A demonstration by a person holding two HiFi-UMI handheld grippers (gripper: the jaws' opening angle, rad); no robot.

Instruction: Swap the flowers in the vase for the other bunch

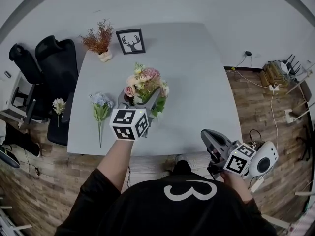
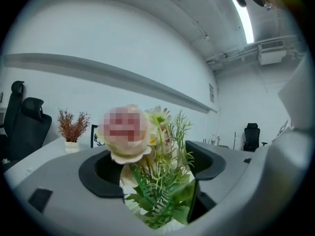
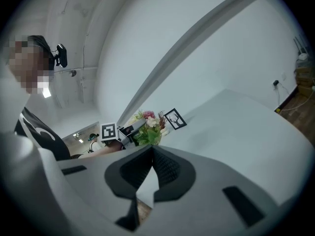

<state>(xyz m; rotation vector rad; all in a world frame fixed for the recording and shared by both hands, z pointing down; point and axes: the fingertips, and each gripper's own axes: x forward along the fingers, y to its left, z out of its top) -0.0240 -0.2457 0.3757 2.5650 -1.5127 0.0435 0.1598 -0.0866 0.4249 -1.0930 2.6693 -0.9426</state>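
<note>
A bunch of pink and cream flowers with green leaves [image 1: 145, 82] stands upright near the middle of the pale table [image 1: 197, 82]. My left gripper [image 1: 139, 100] reaches in at its base. In the left gripper view the stems and leaves [image 2: 162, 191] sit between the wide-open jaws, and the pads do not press on them. The vase under the bunch is hidden. A blue bunch [image 1: 101, 104] lies flat on the table to the left. My right gripper [image 1: 205, 134] hangs off the table's front edge at the right, shut and empty [image 3: 150, 167].
A framed deer picture [image 1: 131, 41] and a dried plant in a white pot [image 1: 100, 42] stand at the table's far left. Black office chairs [image 1: 54, 68] sit to the left, with a white flower [image 1: 59, 104] on one. Cables and boxes [image 1: 280, 73] lie on the floor at the right.
</note>
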